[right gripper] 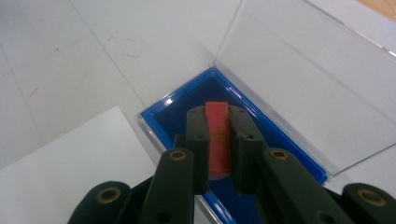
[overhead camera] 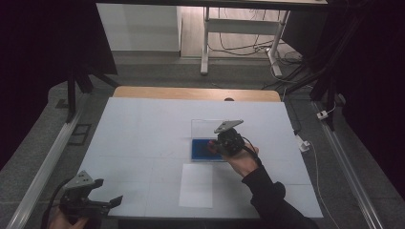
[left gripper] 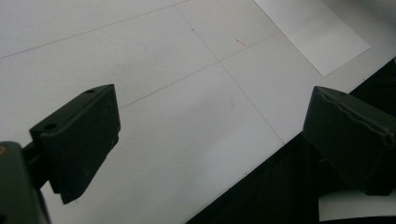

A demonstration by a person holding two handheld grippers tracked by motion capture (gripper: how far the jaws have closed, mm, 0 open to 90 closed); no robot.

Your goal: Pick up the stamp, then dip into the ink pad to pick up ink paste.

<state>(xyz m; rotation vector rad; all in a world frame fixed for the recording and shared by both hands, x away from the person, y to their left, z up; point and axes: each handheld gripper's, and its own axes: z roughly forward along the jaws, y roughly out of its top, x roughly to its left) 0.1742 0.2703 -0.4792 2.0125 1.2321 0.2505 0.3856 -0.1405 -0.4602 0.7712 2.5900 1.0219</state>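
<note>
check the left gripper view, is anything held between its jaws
No, the left gripper has its jaws wide apart with only the white table behind them.

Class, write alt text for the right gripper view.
The right gripper pinches a flat red piece upright between its black jaws, above an open blue-lined tray with a raised clear lid. A white sheet lies beside it.

Box [overhead camera: 200,149] sits right of centre on the table [overhead camera: 143,129], its open lid [overhead camera: 206,128] standing at the far edge. Paper sheet [overhead camera: 196,185] lies just before the box. Right gripper [overhead camera: 228,143] over the box, a block [right gripper: 218,135] between its jaws. Left gripper [overhead camera: 102,200] at the table's near-left corner, well apart.
</note>
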